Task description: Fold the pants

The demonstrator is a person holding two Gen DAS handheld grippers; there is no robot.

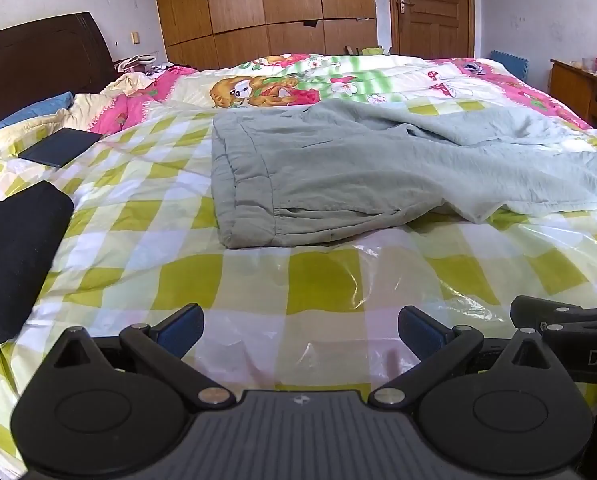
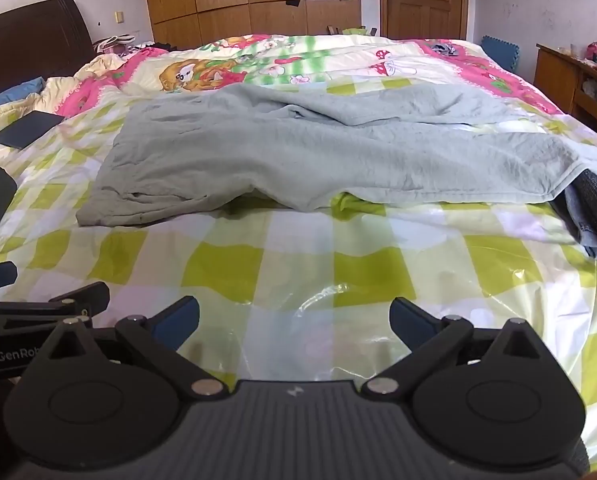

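Grey-green pants spread across a checked bed, both grippers held wide apart and empty in front of them.

The pants (image 1: pixel 338 176) lie rumpled on the green-and-white checked plastic sheet (image 1: pixel 250 276), waistband (image 1: pixel 234 184) to the left and legs running off to the right, one leg partly lapped over the other. The left gripper (image 1: pixel 298 330) and right gripper (image 2: pixel 294 320) hover side by side over the near part of the sheet, jaws spread wide, gripping nothing and well short of the pants. A folded black garment (image 1: pixel 14 264) sits at the near left, a dark flat tablet-like slab (image 1: pixel 60 147) beyond it, and a dark grey and denim pile (image 2: pixel 594 216) lies at the right under the leg hem. A cartoon-print quilt (image 1: pixel 298 84) covers the far side, with the wooden wardrobe (image 1: pixel 266 0) behind.
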